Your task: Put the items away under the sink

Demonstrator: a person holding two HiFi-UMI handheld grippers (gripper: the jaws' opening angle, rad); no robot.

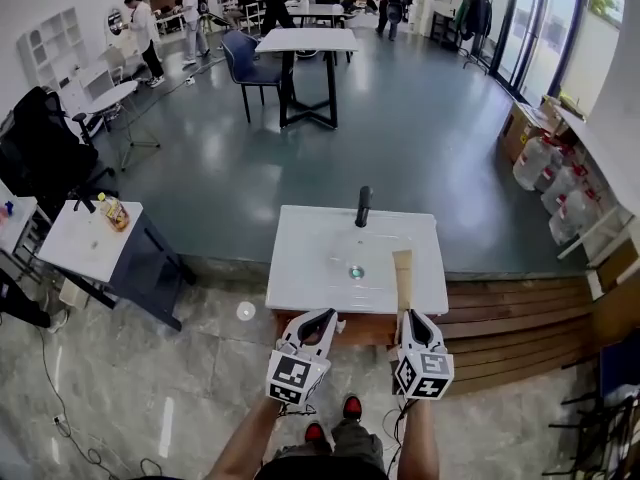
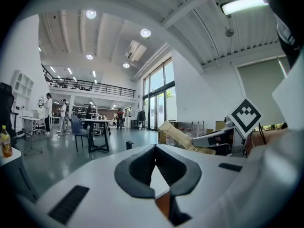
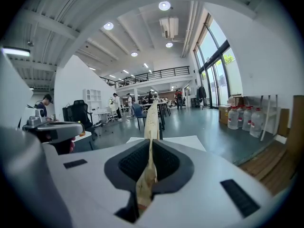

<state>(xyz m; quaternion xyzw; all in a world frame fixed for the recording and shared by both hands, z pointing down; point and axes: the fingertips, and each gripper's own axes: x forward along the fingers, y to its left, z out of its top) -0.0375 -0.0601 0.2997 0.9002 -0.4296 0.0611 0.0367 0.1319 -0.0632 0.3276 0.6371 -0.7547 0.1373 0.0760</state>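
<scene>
White sink (image 1: 300, 268) sitting just ahead, below both tools. Left hand-held gripper (image 1: 320, 318) hovering over near rim, jaws together, nothing between; likely being kept free for opening cupboard. Right hand-held gripper (image 1: 412, 320) clamping tan paper packet (image 1: 402, 273) by lower end, packet standing upright over basin edge, probably for carrying down under sink.

white rectangular sink top (image 1: 300, 268): smooth, slight sheen, ceramic or plastic, can't tell tbh. black tap (image 1: 363, 206) matt. tan flat strip (image 3: 151, 122) pinched in right tool (image 3: 149, 167): looks like crinkly kraft paper, dull. right tool and left tool (image 2: 154, 165): white matt plastic shells, black ribbed pads (image 3: 132, 163). brown plank decking (image 1: 520, 313): wood, unpolished. grey floor (image 1: 420, 118) glossy, mirror-ish.
</scene>
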